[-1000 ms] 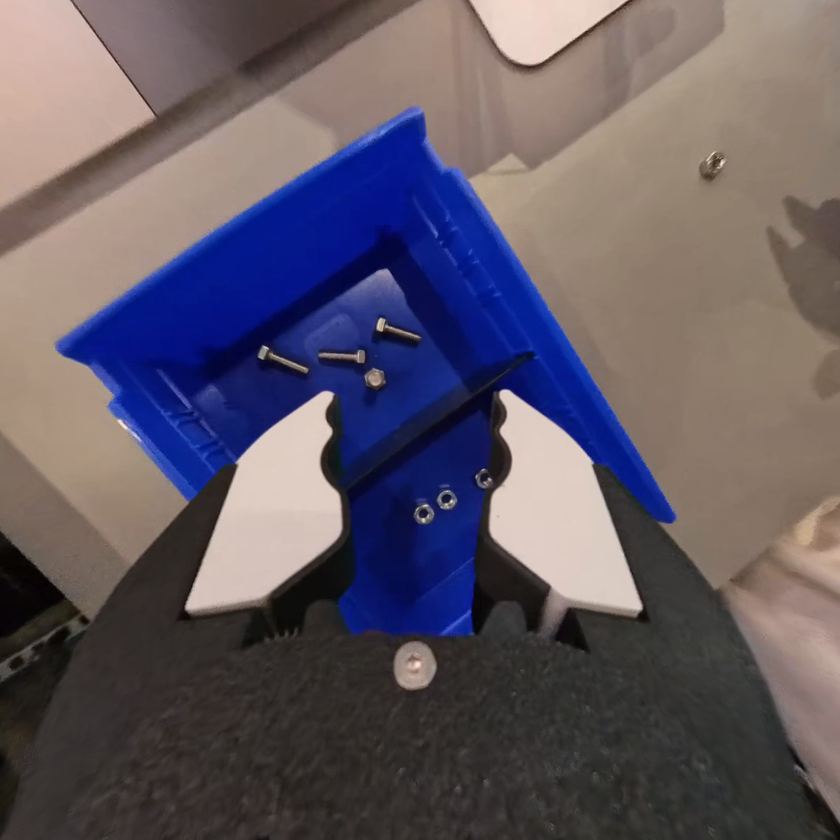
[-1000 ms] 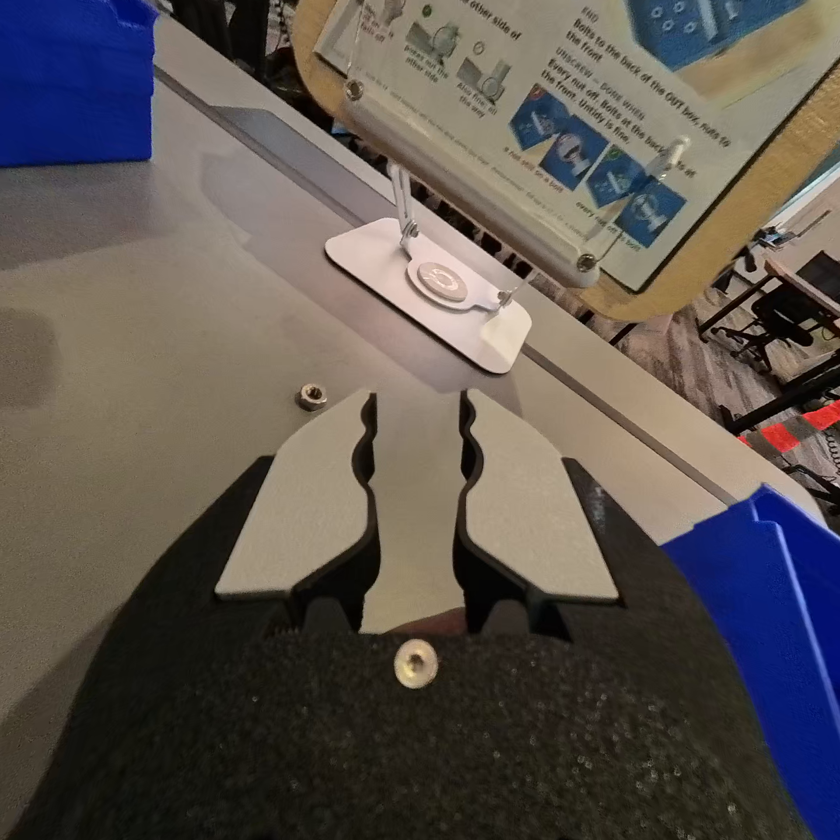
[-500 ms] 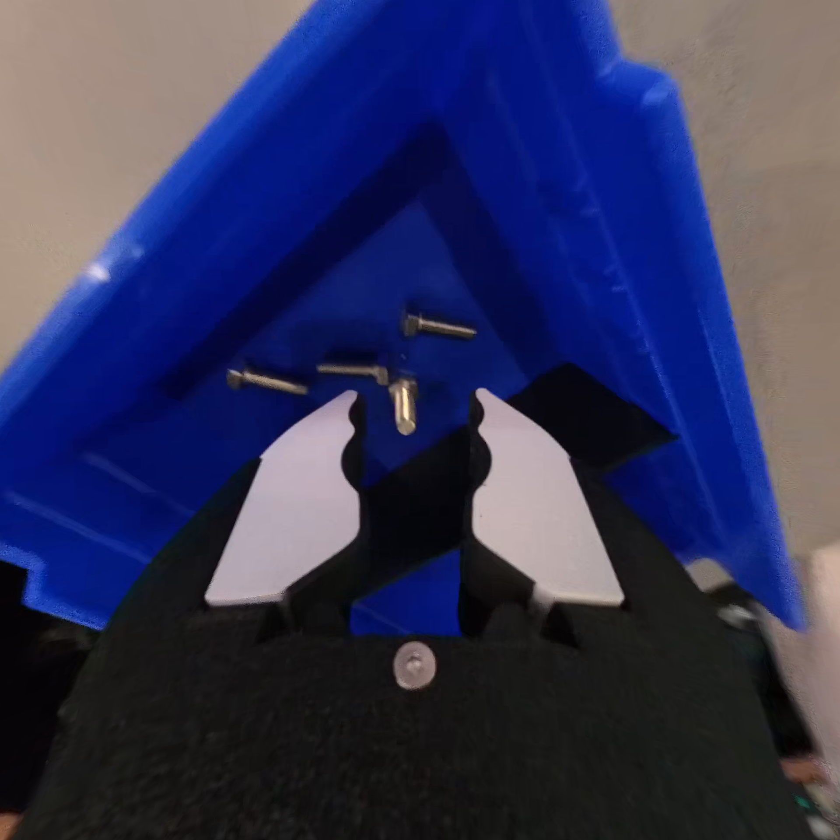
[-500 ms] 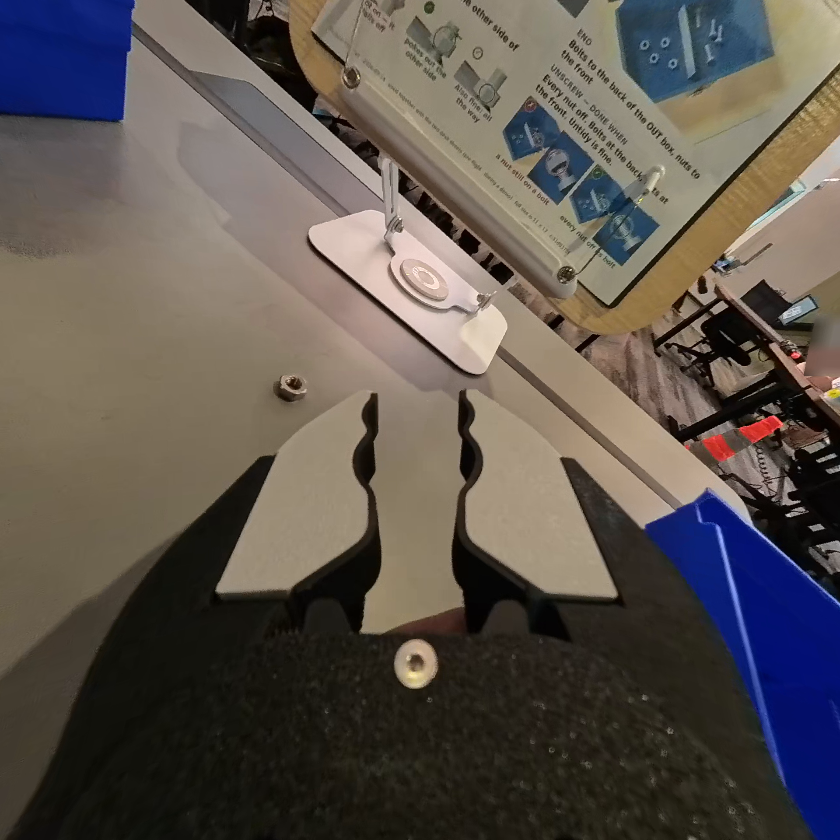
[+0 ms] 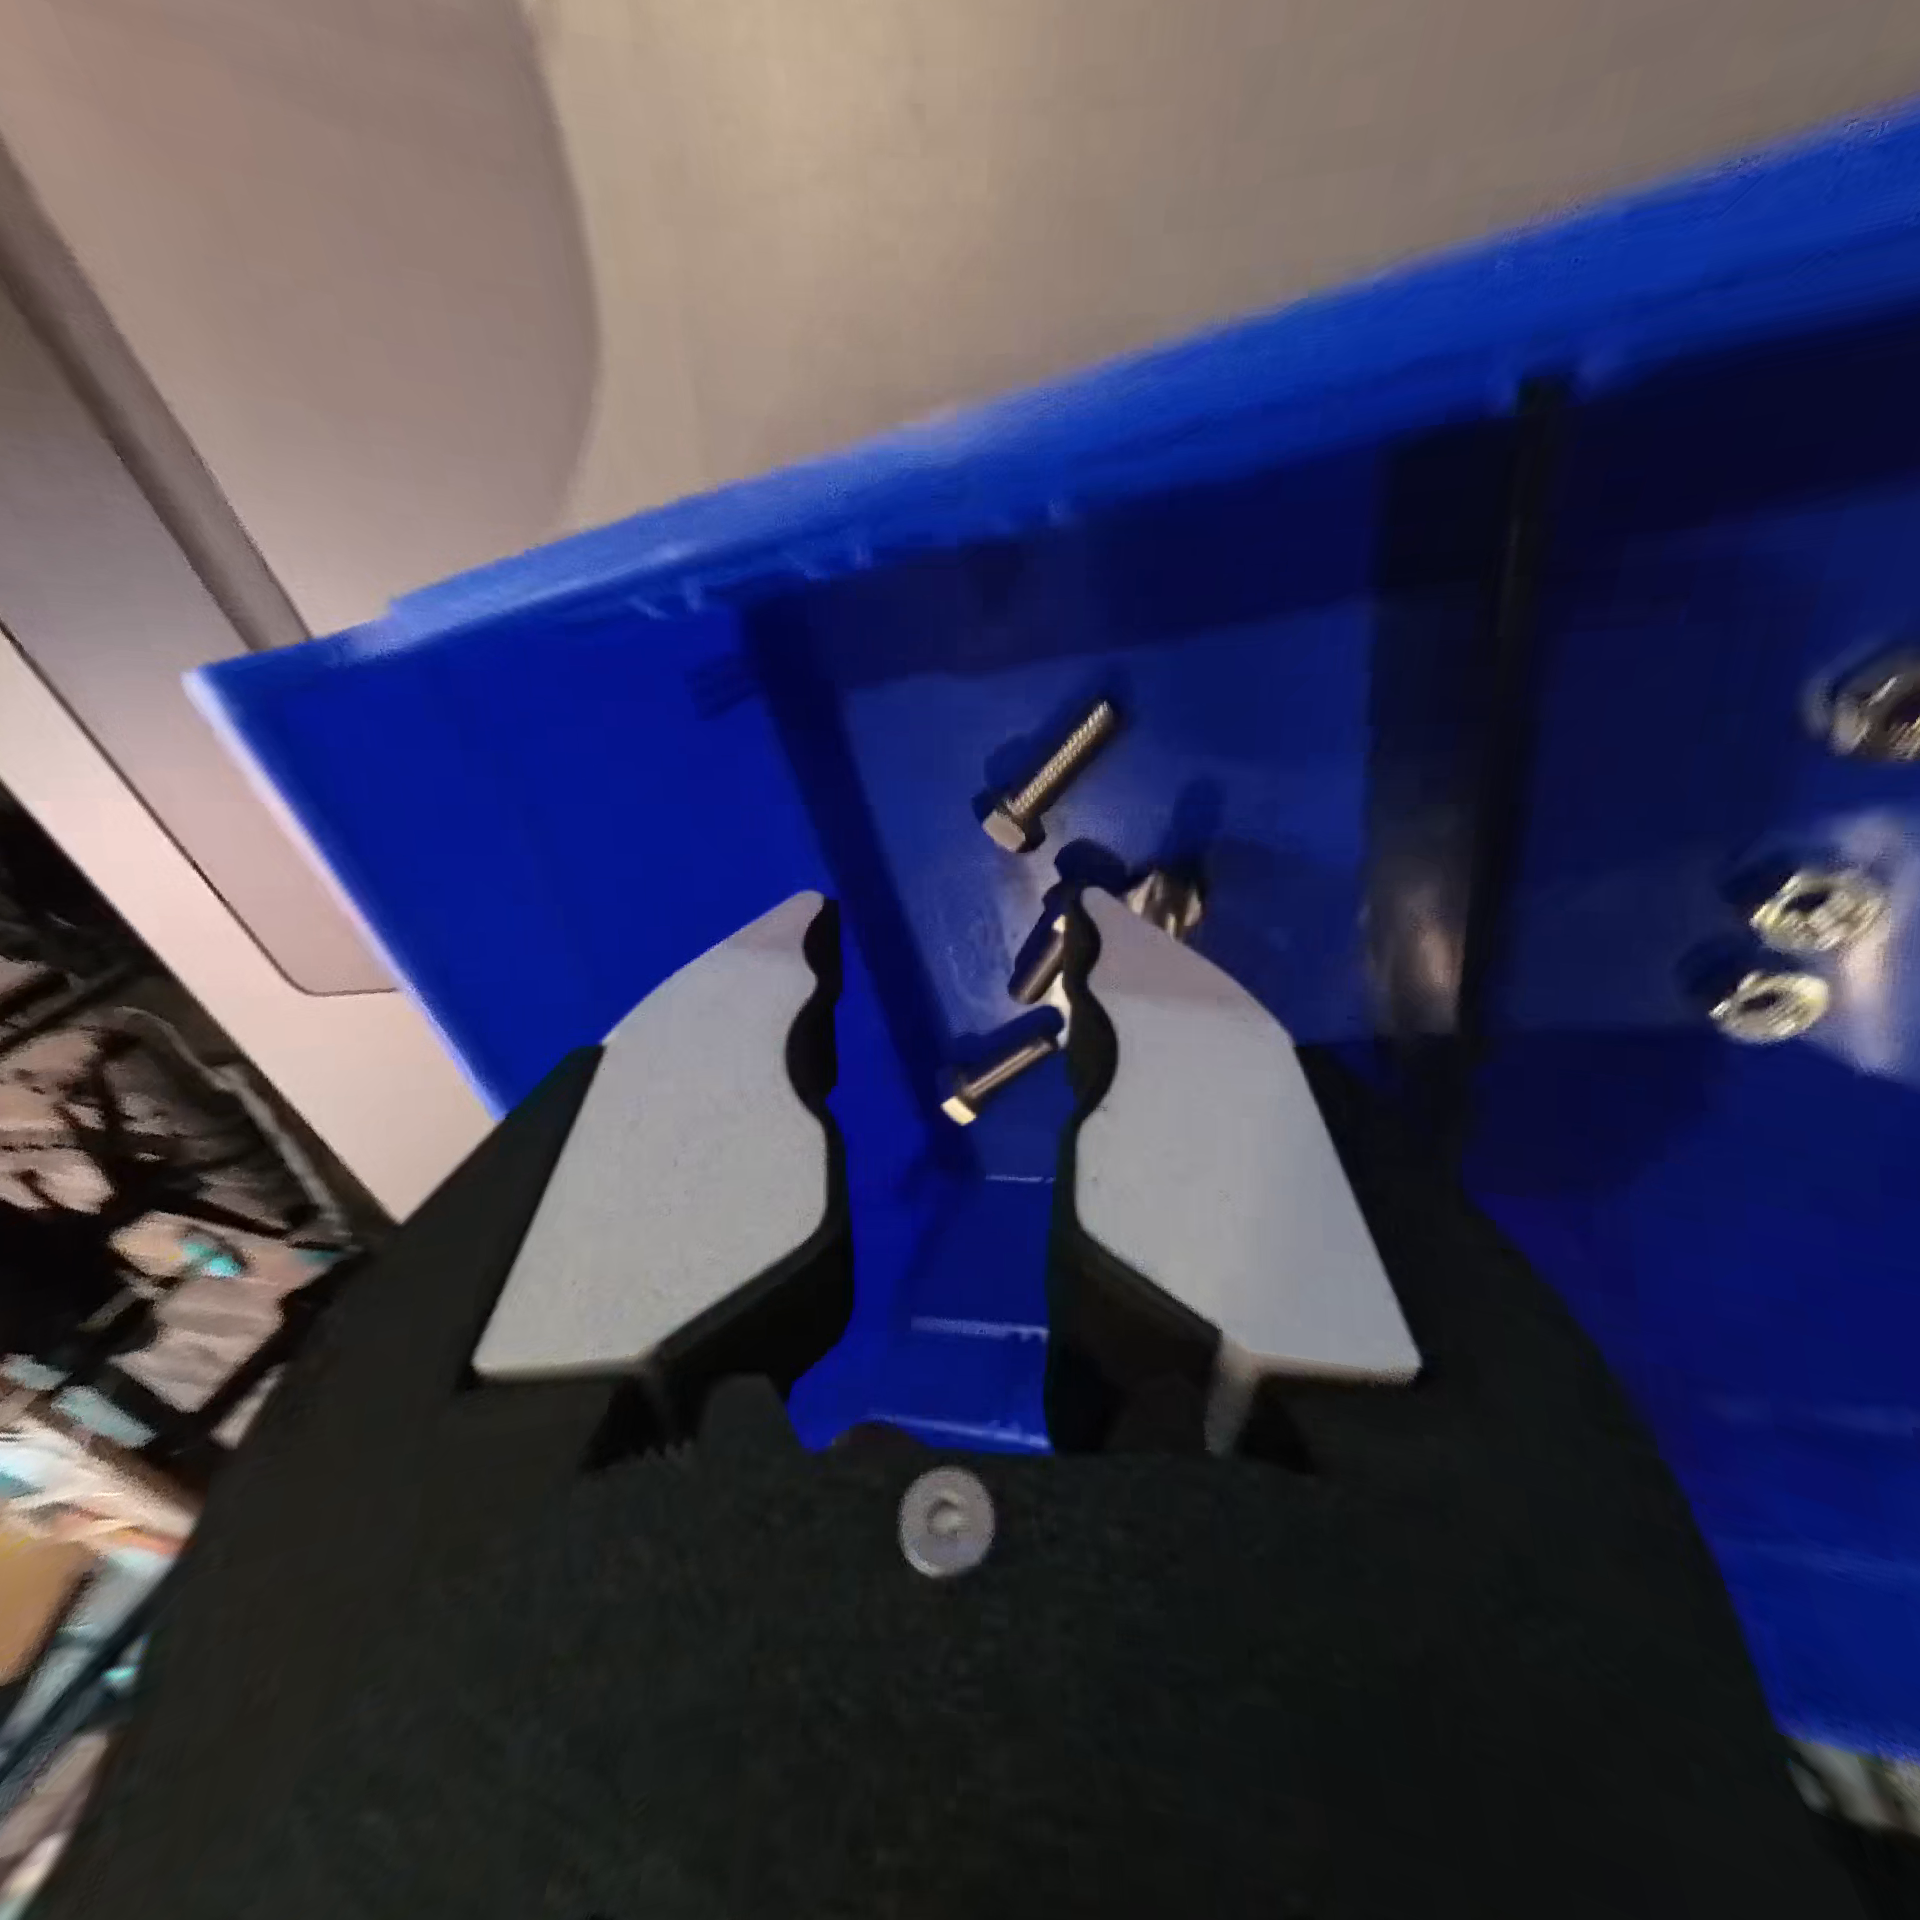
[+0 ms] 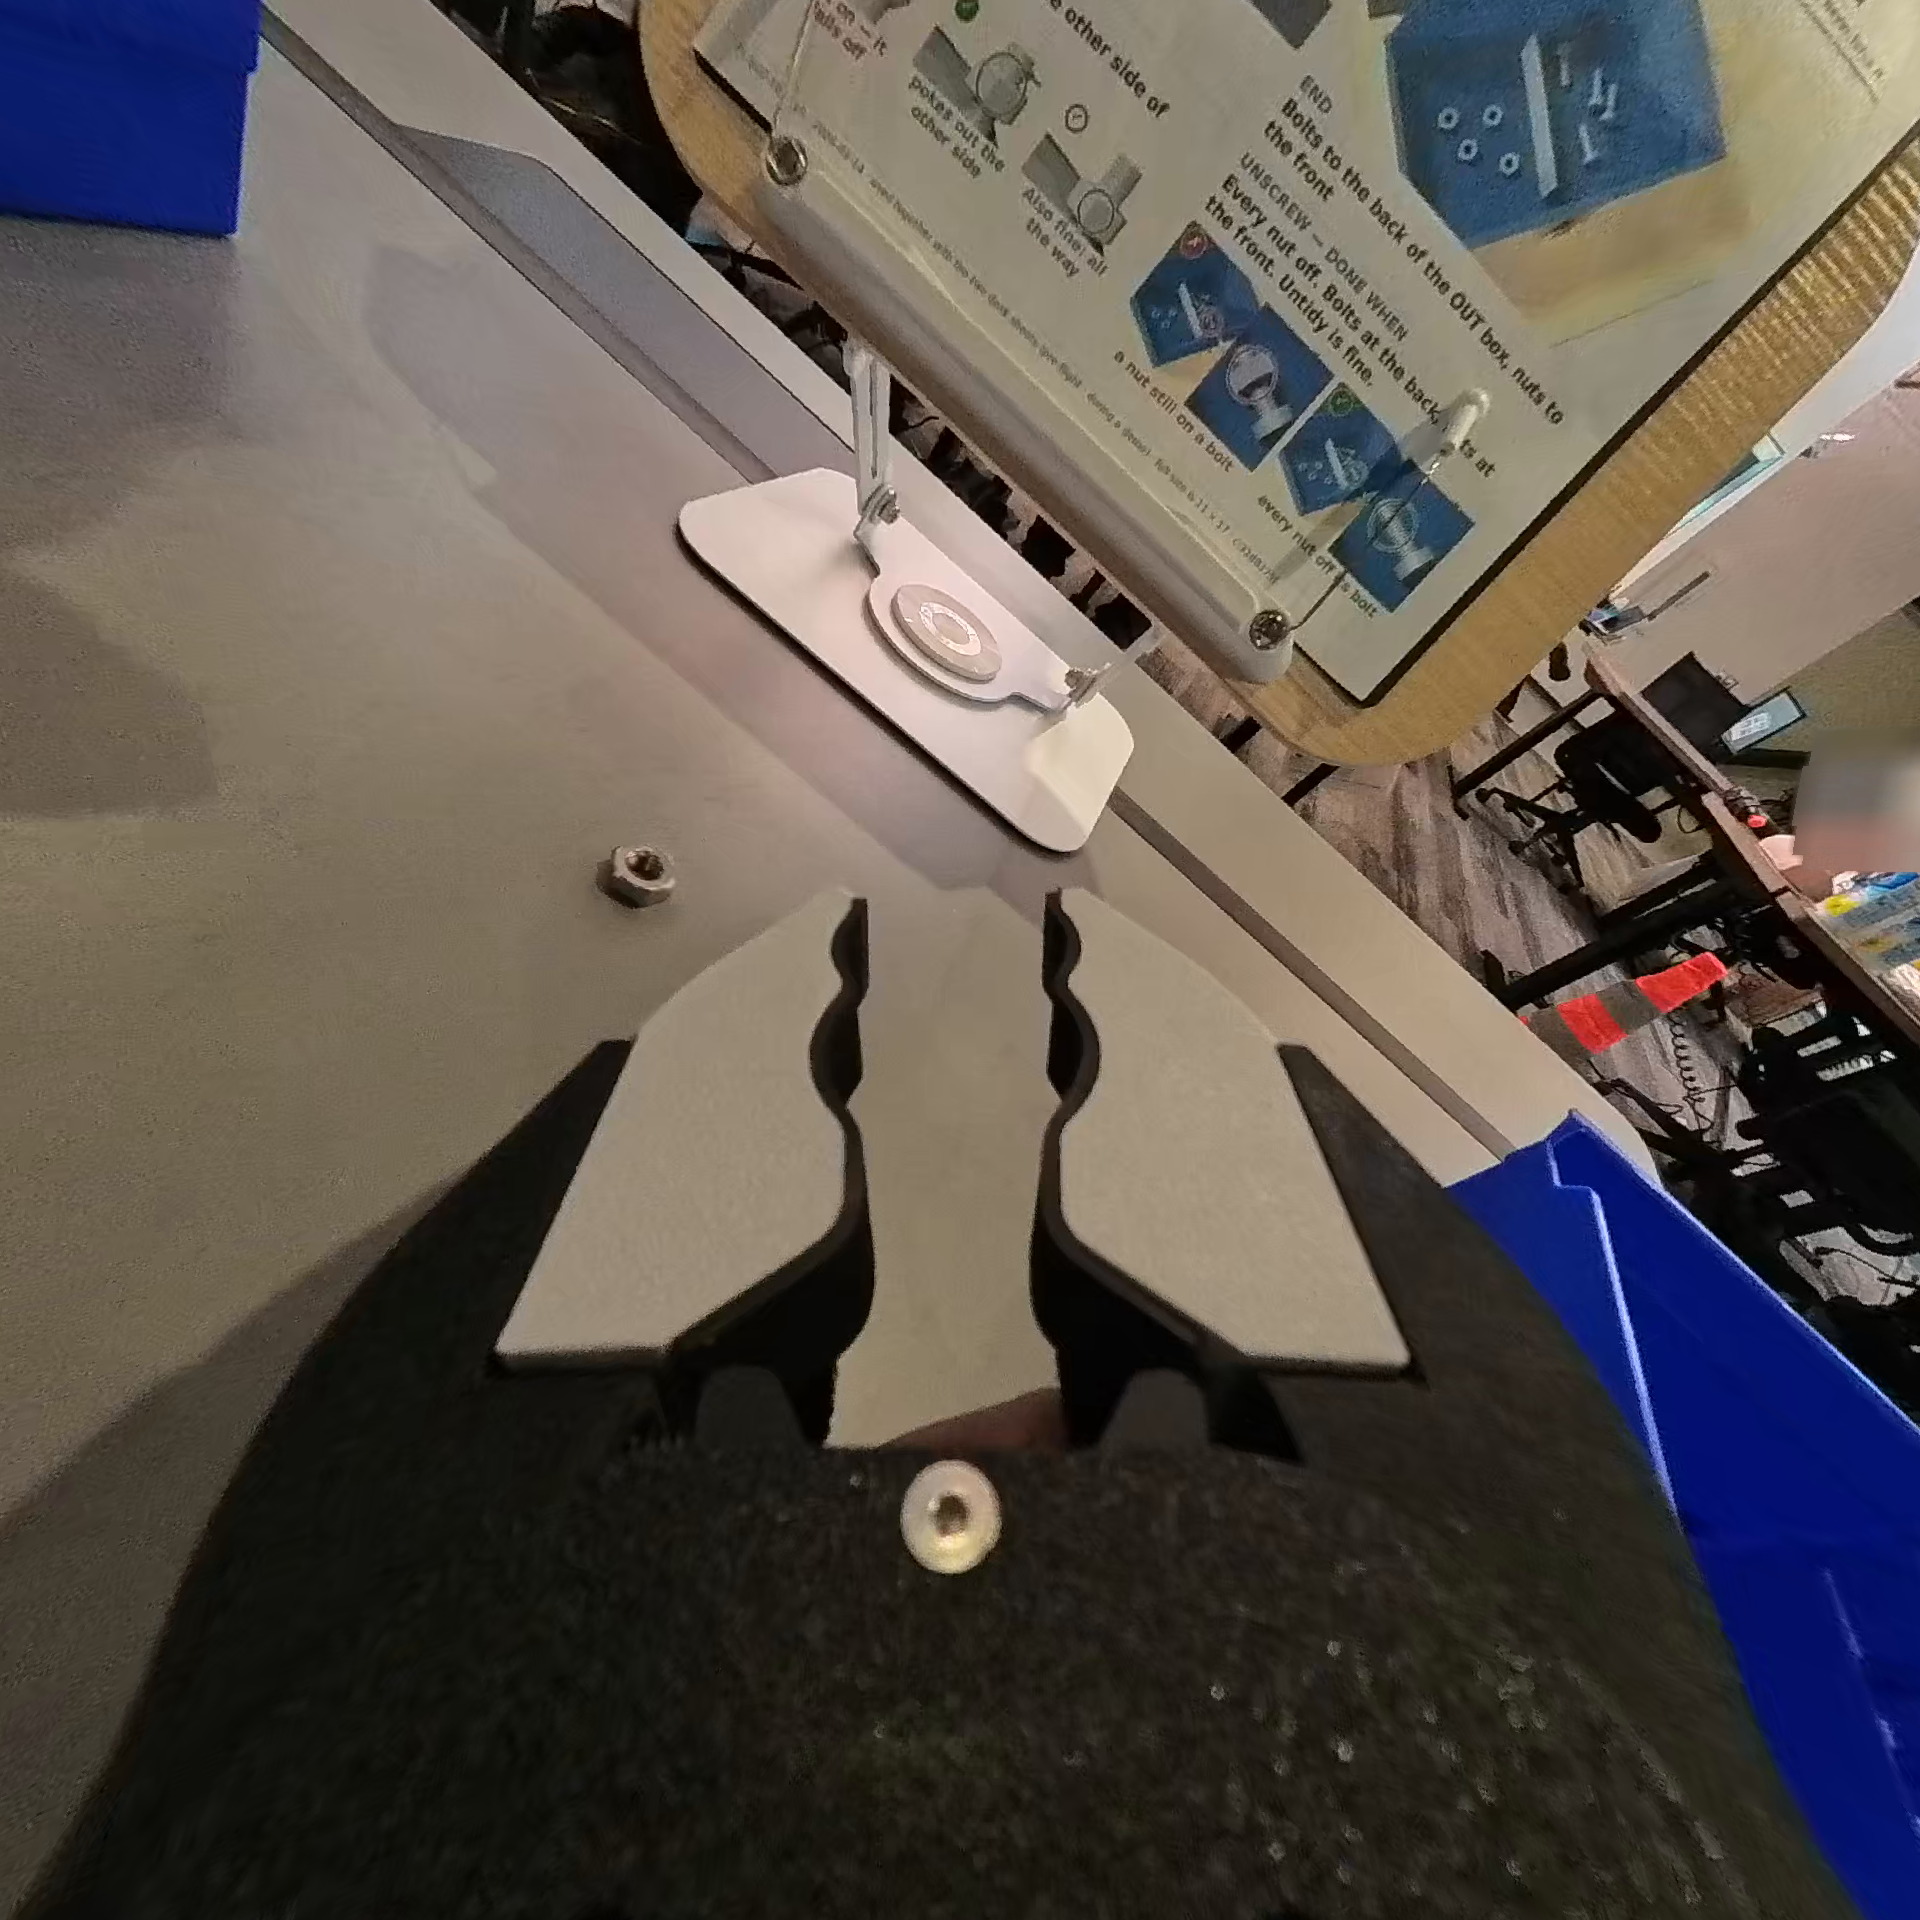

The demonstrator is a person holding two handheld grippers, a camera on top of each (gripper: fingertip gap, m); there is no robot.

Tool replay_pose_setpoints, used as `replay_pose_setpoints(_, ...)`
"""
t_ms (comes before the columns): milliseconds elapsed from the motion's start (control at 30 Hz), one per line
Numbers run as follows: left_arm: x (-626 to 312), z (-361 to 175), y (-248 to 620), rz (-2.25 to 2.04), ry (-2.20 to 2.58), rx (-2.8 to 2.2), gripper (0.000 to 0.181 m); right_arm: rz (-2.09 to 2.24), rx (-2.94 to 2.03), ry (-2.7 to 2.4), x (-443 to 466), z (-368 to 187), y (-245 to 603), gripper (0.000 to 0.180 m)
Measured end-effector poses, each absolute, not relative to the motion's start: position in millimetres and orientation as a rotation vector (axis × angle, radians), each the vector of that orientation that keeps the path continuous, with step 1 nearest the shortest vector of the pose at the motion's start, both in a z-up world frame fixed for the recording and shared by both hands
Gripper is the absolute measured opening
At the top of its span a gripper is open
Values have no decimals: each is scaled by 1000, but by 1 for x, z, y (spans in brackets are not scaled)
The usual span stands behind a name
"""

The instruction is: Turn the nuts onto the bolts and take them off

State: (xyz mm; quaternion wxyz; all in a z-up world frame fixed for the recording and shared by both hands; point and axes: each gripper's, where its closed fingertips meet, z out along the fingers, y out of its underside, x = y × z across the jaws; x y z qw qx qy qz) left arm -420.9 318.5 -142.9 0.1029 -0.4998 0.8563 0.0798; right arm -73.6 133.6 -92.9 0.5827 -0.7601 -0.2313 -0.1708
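In the left wrist view a blue bin [image 5: 582,790] fills the frame, split by a black divider [image 5: 1496,727]. Several bolts lie in its left compartment: one at the top [image 5: 1049,764], one between my fingertips [image 5: 1039,961], one lower [image 5: 1003,1075]. Three nuts [image 5: 1813,914] lie blurred in the right compartment. My left gripper [image 5: 956,914] is open and empty, just above the bolts. In the right wrist view a single nut [image 6: 636,875] lies on the grey table [image 6: 312,727], left of and beyond my open, empty right gripper [image 6: 954,914].
An instruction board [image 6: 1195,208] on a white stand base [image 6: 914,675] stands at the table's far edge. A blue bin's corner [image 6: 1714,1403] is at the right, another blue bin [image 6: 114,104] at the far left. Chairs and desks lie beyond the table. From my right tips it is roughly 11 cm to the single nut [image 6: 636,875]; from my left, 30 cm.
The left gripper has swung over the bin and dropped closer to the bolts, its jaws narrower than one second ago. The right gripper has drifted slightly, still open; the nut has not moved.
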Motion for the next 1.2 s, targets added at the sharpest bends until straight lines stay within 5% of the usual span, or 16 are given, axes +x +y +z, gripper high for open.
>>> replay_pose_setpoints(533,-418,-179,312,131,2825,-924,39,-399,-1886,-438,-39,-119,145,31)
replay_pose_setpoints(700,-428,-193,315,92,2936,-898,19,-396,-1909,-441,-39,-127,147,31)
replay_pose_setpoints(900,-433,-191,316,172,2902,-967,19,-380,-1906,-426,-37,-125,147,31)
replay_pose_setpoints(1200,-424,-79,326,22,2207,-1415,18,-323,-1845,-437,-53,-108,144,31)
